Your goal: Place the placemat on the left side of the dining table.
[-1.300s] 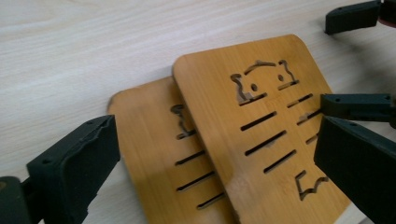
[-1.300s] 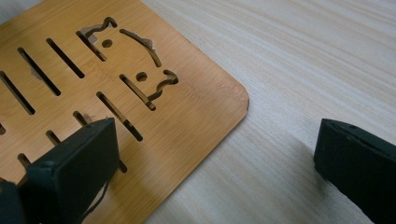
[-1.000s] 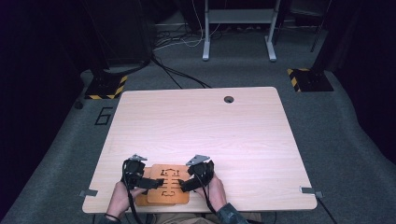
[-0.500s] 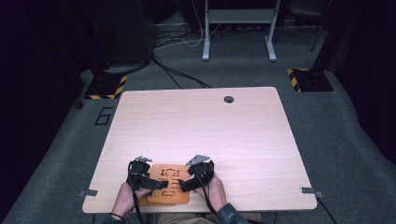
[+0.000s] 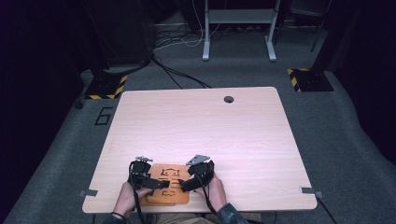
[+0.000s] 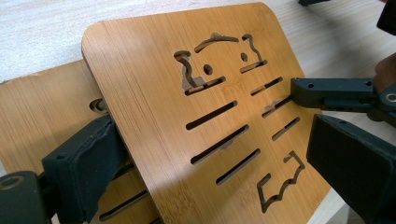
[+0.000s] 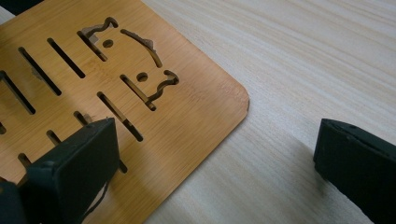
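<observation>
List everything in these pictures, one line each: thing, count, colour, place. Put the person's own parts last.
bamboo boards: two, orange-brown, slotted with cut-out shapes, stacked at the table's near edge; the upper one is tilted over the lower.
table: one, pale wood, centre of the high view.
cable hole: one, dark, near the table's far edge.
hazard-striped bases: two, black and yellow, on the floor beyond the table's far corners.
desk frame: one, grey, on the floor at the back.
left gripper: one, black, over the boards' left side, fingers either side of the upper board.
right gripper: one, black, fingers apart at the boards' right edge.
hands: two, behind the grippers.
</observation>
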Demonstrator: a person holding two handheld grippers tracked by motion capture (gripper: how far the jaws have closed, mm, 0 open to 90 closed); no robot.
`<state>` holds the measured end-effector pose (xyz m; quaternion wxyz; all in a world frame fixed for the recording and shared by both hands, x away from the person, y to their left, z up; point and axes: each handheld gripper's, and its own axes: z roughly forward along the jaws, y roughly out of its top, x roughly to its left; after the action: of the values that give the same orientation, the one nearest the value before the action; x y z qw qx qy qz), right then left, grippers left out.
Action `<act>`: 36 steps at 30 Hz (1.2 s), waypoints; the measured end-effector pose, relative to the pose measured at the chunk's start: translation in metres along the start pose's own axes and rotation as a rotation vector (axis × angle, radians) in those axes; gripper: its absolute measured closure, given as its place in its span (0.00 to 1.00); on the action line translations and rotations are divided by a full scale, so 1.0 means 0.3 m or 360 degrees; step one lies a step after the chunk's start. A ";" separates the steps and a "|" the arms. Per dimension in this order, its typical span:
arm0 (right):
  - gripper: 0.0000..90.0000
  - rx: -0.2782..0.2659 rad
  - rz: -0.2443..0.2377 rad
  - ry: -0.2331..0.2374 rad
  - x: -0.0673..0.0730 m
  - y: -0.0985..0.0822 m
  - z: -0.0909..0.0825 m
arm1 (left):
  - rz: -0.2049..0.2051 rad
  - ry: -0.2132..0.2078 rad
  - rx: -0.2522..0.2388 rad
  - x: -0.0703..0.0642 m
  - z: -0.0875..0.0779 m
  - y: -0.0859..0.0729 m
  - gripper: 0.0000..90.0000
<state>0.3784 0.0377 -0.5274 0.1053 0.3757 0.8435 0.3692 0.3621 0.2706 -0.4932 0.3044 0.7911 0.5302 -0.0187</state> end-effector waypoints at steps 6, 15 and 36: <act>0.00 0.0003 -0.0003 0.0003 -0.005 -0.001 -0.004 | 0.0024 0.0002 0.0011 -0.008 -0.010 0.006 0.06; 0.00 -0.0020 0.0027 0.0024 -0.017 -0.005 -0.010 | 0.0016 -0.0032 -0.0017 -0.031 -0.039 0.032 0.06; 0.00 -0.0069 0.0134 0.0052 -0.051 -0.026 -0.036 | 0.0000 -0.0215 -0.0047 -0.074 -0.097 0.083 0.11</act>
<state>0.3800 0.0176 -0.5267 0.0839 0.4023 0.8204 0.3975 0.3650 0.2605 -0.4500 0.3512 0.7834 0.5087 -0.0644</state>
